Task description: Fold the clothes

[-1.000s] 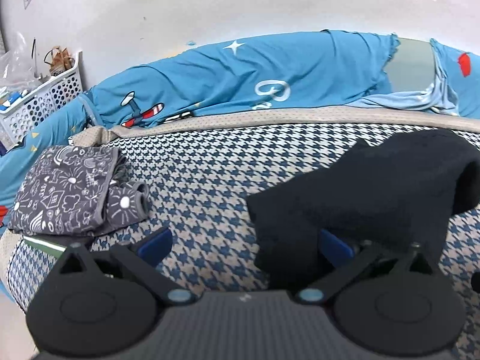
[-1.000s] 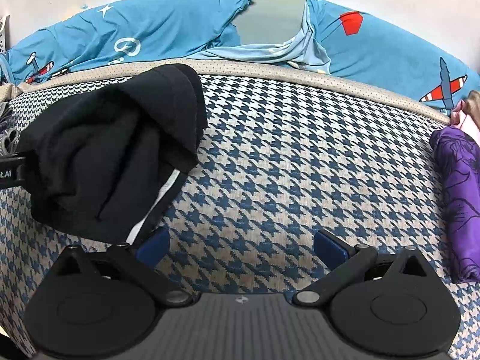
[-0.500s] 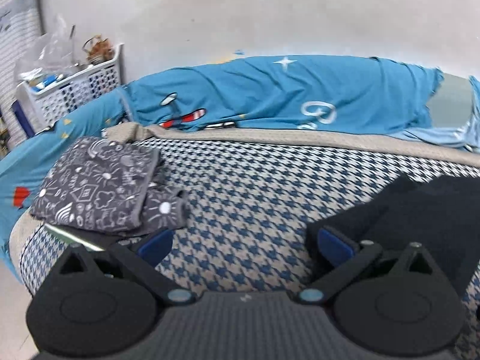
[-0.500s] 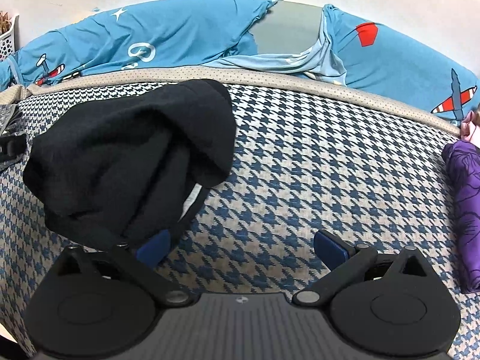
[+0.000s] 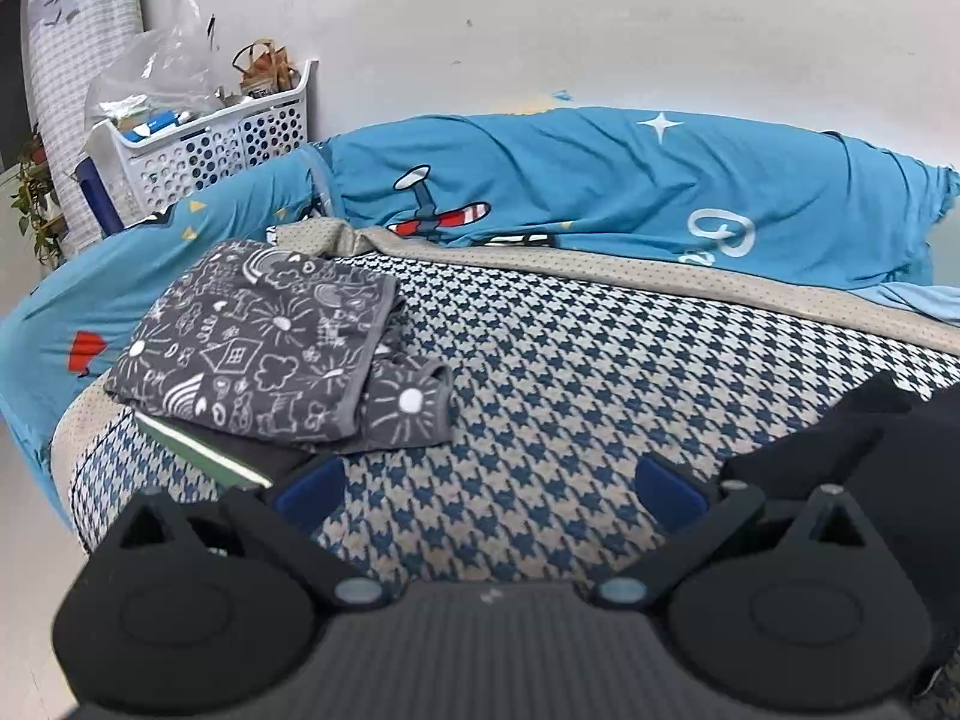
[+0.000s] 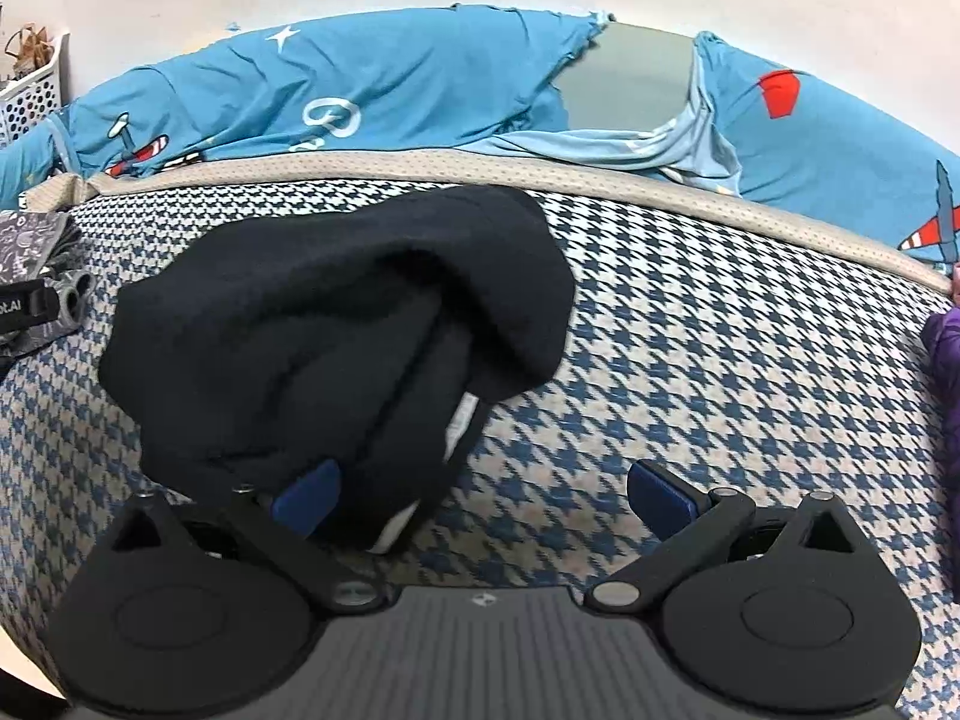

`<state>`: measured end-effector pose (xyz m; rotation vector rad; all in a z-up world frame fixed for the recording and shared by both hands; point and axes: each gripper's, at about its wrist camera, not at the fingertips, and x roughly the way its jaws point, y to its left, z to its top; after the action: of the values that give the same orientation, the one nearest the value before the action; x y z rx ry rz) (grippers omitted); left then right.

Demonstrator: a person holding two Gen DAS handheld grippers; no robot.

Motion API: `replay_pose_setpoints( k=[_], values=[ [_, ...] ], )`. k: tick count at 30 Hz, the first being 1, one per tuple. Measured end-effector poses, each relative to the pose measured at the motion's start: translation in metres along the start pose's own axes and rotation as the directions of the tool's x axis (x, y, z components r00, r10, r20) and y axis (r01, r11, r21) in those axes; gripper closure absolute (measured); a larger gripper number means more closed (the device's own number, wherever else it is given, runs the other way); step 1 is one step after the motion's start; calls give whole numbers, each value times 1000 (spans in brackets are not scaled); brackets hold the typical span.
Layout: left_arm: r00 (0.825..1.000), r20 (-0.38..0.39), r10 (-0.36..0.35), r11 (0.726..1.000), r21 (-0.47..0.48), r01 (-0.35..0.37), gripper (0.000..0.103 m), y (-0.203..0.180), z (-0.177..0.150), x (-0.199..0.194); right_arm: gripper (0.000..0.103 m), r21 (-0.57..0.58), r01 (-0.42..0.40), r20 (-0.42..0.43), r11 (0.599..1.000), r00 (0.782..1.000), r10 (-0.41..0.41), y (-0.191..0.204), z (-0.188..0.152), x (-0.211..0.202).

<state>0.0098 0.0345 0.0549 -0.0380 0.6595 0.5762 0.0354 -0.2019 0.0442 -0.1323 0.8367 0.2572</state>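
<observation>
- The black garment [image 6: 336, 324] is lying bunched at centre left of the right wrist frame, on the houndstooth bed [image 6: 690, 360].
- The right tongs [image 6: 480, 495] are gaping wide, empty, their left pad touching it.
- The left tongs [image 5: 489, 483] are spreading wide, empty, below the folded grey patterned garment [image 5: 258, 348].

left gripper [image 5: 489, 489] | black body, blue fingers [image 5: 312, 489] | silver pivot screws

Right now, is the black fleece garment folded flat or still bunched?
Bunched: the black fleece garment sits in a rumpled, humped heap on the houndstooth blanket, white lining showing.
</observation>
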Motion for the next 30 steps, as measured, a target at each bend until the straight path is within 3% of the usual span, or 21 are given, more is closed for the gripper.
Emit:
replay_pose_setpoints(
  k=[30],
  values=[
    [998, -65, 14, 998, -62, -18, 0, 31, -5, 13, 1, -48, -34, 49, 998, 998, 37, 41, 7, 0]
  ],
)
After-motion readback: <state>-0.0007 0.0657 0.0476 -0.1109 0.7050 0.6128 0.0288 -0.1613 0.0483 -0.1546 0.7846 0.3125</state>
